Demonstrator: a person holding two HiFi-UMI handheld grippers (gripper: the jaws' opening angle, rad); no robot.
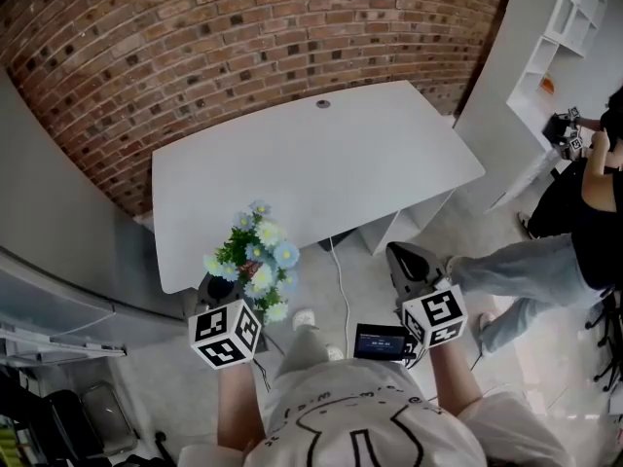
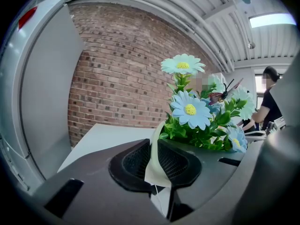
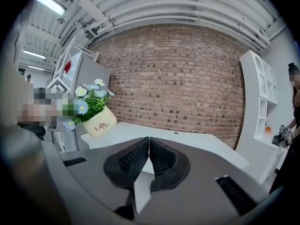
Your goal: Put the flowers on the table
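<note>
Currently the left gripper (image 2: 157,161) was clamped on the rim of the cream pot (image 3: 100,124), holding the flowers (image 1: 258,256) tilted in the air at the near-left corner of the white surface (image 1: 321,163), not resting on it. Right gripper (image 3: 149,156) was closed on nothing, held off the surface's near edge, towards its right end.

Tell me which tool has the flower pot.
The left tool: its jaws pinch the rim of the pot. The right tool is shut on nothing.
</note>
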